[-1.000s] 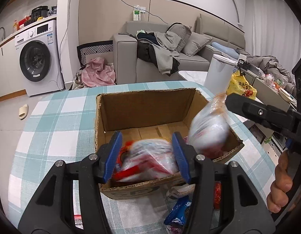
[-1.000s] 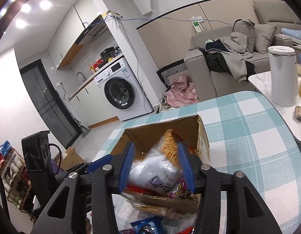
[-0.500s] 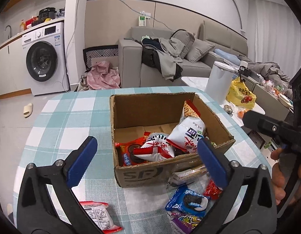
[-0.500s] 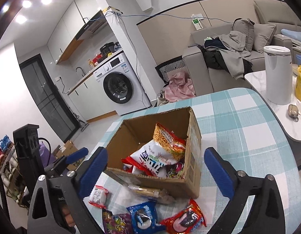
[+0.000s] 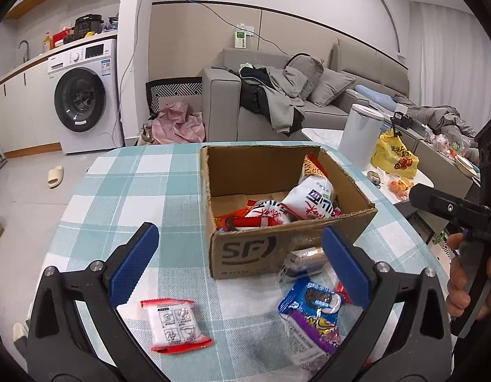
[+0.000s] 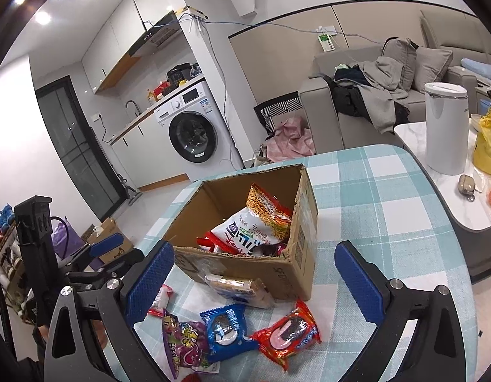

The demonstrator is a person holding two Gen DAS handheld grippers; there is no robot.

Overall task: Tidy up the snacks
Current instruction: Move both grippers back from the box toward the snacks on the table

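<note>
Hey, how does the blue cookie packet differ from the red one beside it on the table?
The blue cookie packet is blue with a dark sandwich cookie pictured; the red packet is red with a pink patch. The blue one lies nearer the purple packet, the red one farther right. Both lie flat on the checked tablecloth, outside the cardboard box.

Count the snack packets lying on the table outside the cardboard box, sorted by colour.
Blue packet: 1
Purple packet: 1
Red packet: 1
White packet with red ends: 1
Clear-wrapped biscuit pack: 1
Total: 5
A red sliver at the bottom edge of the right wrist view is too cut off to count.
</note>
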